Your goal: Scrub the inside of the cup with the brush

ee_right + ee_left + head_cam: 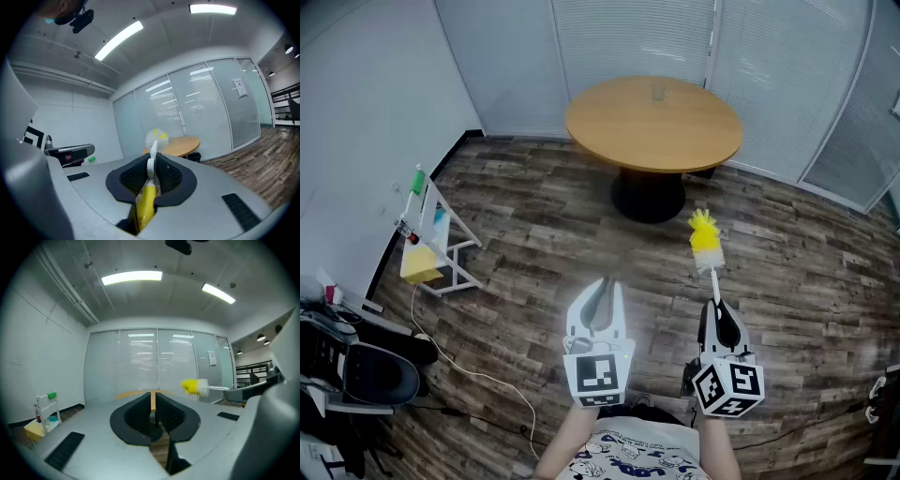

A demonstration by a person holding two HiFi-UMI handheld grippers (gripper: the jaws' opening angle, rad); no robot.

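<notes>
Yellow-headed brush (707,246); upright cup (657,91) well apart

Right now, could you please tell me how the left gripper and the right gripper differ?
The right gripper is shut on the handle of the brush; the left gripper is shut on nothing. The brush's yellow bristles stick out ahead of the right gripper, while nothing reaches beyond the left gripper. Both are shut, held side by side and pointing towards the round table.
</notes>
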